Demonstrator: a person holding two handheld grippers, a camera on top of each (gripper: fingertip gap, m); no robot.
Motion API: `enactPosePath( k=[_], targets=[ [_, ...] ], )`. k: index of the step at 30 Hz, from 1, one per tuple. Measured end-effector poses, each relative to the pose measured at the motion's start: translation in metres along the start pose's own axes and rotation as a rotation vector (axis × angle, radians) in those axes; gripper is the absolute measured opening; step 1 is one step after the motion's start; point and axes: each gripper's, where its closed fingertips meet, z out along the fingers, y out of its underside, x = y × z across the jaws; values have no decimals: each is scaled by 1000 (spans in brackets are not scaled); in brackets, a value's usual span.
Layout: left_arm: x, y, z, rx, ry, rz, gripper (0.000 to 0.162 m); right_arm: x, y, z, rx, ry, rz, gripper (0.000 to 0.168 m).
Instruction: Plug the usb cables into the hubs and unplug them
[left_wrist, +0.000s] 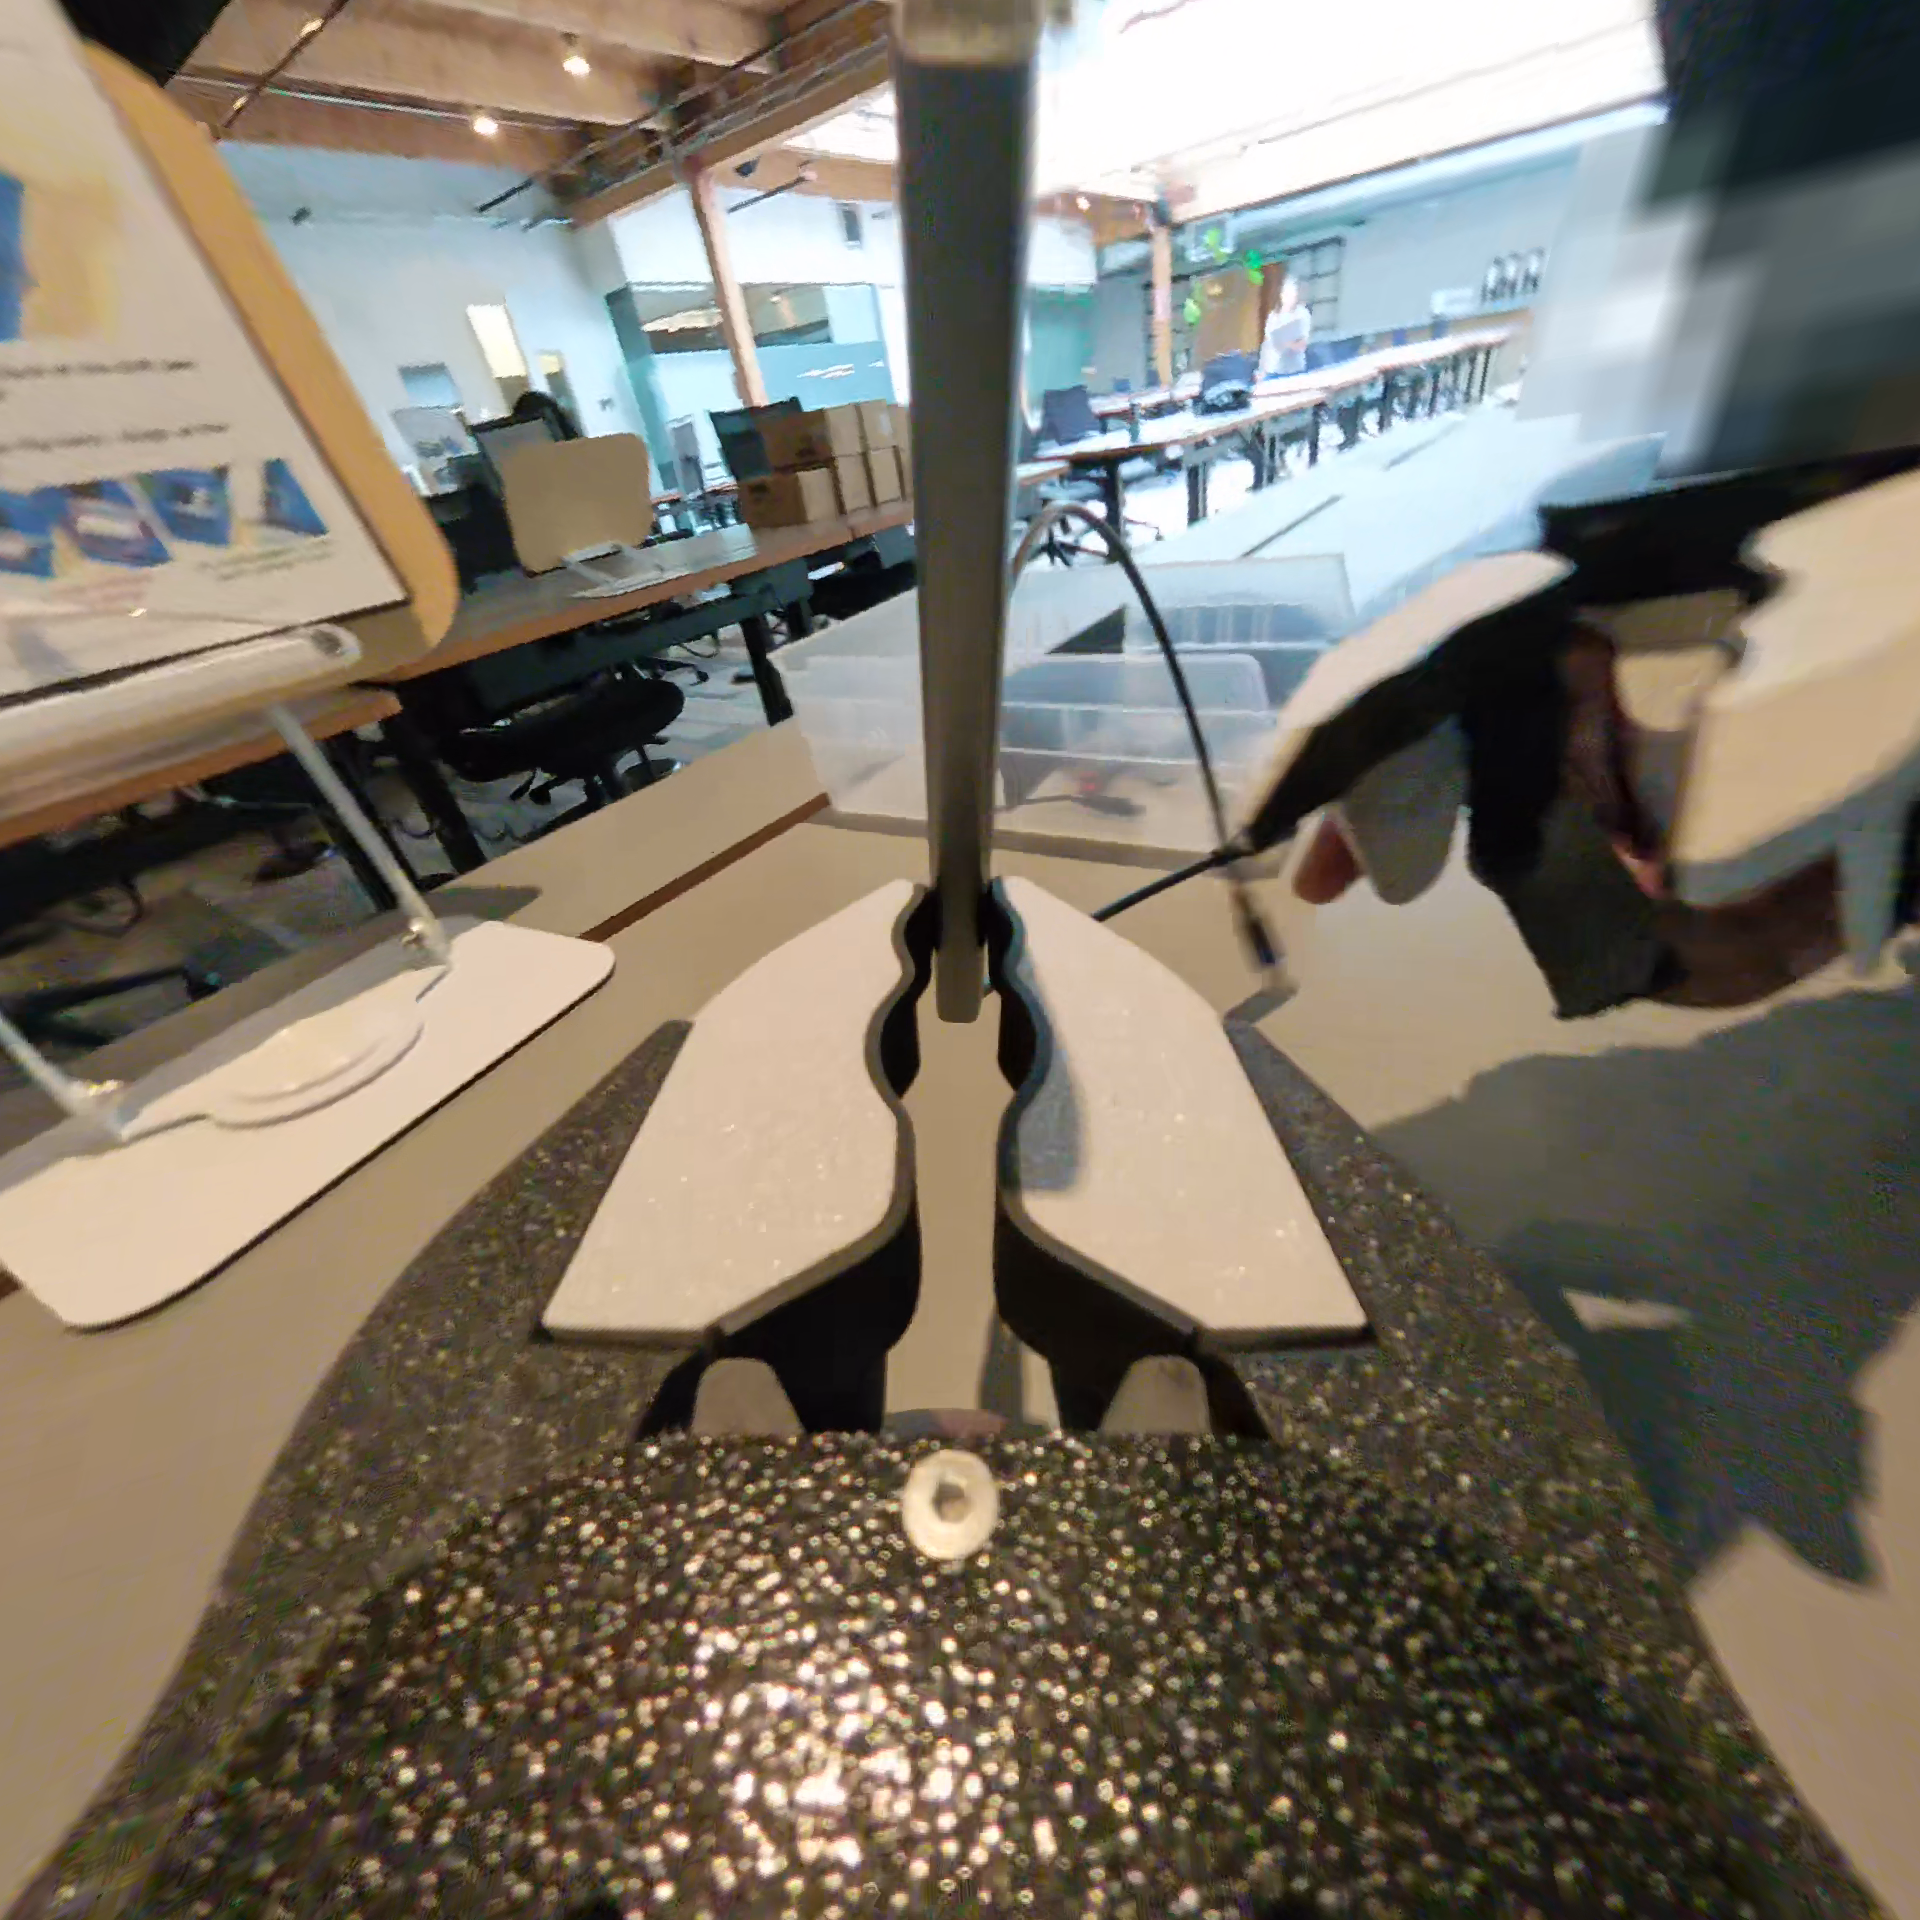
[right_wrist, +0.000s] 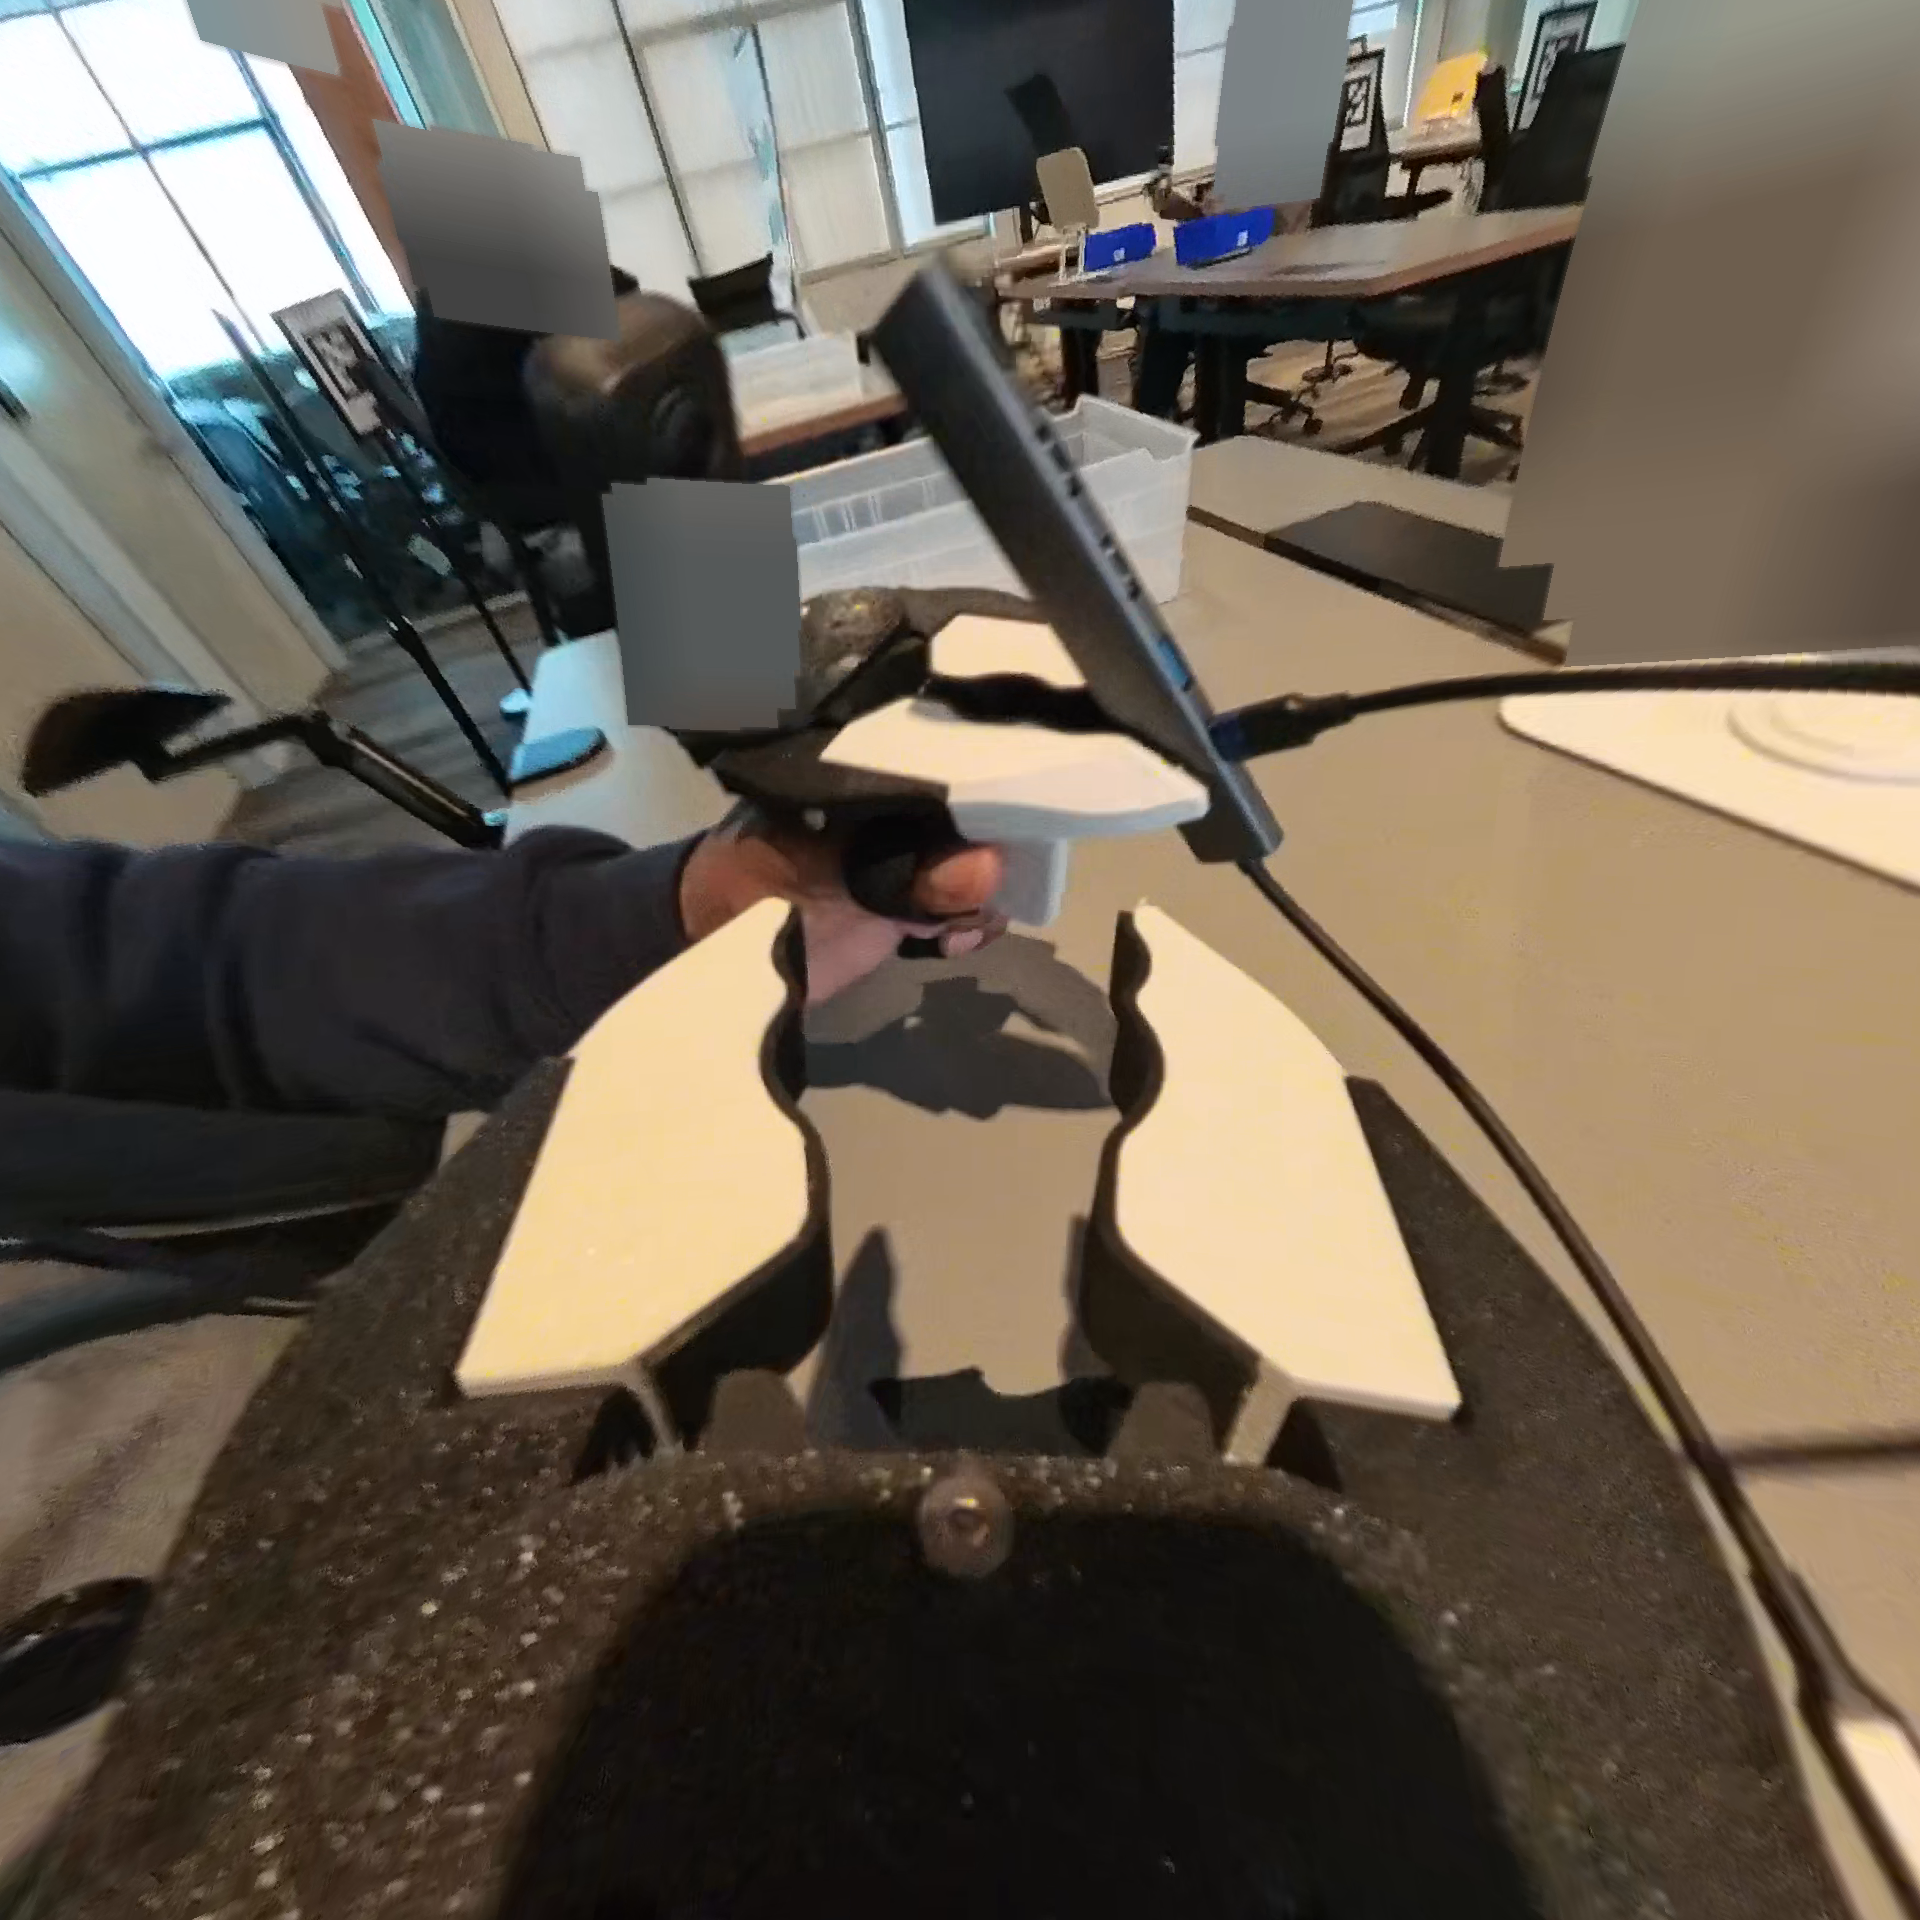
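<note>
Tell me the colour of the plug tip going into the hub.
Blue plug tip, entering the dark grey hub; clearest in the right wrist view.

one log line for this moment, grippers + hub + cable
left gripper: shut on hub, held tilted above table | right gripper: open, empty | usb cable: plugged into hub side

Grey hub (left_wrist: 961, 520), black cable (right_wrist: 1455, 1091), white-fingered glittery black tongs (left_wrist: 958, 935).

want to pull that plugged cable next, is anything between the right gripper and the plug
Nothing visible blocks it. The right gripper is open and empty over bare table. The plug sits in the hub, up and to the right of the jaws. The left gripper clamps the hub just beside the plug, so approach from the cable side.
</note>
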Motion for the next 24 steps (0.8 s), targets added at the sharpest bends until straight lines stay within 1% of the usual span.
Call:
enactPosePath(
  k=[3, 7, 9, 11, 13, 16, 20, 22, 24],
  targets=[
    [-20, -6, -11, 57, -49, -80, 9, -10, -4, 0, 19, 24, -137, 55],
    [-46, -19, -30, 131, -127, -137, 9, -12, -11, -3, 61, 139, -407, 43],
    [-58, -26, -41, 156, -173, -132, 9, -12, -10, -3, 58, 200, -530, 38],
    [-69, -36, -54, 171, -224, -107, 9, -13, -8, -2, 55, 234, -610, 31],
    [-81, -46, -69, 181, -277, -70, 9, -16, -6, -1, 64, 238, -651, 18],
    [-99, -66, -104, 215, -358, -19, 9, -18, -7, -2, 93, 229, -669, 0],
    [-122, -89, -165, 261, -471, 44, 9, -16, -3, -1, 102, 206, -653, 0],
    [-138, -98, -200, 252, -550, 99, 9, -12, 1, 1, 90, 213, -643, 0],
    [-157, -107, -238, 210, -644, 156, 9, -9, 6, 3, 74, 218, -639, 0]
  ],
)
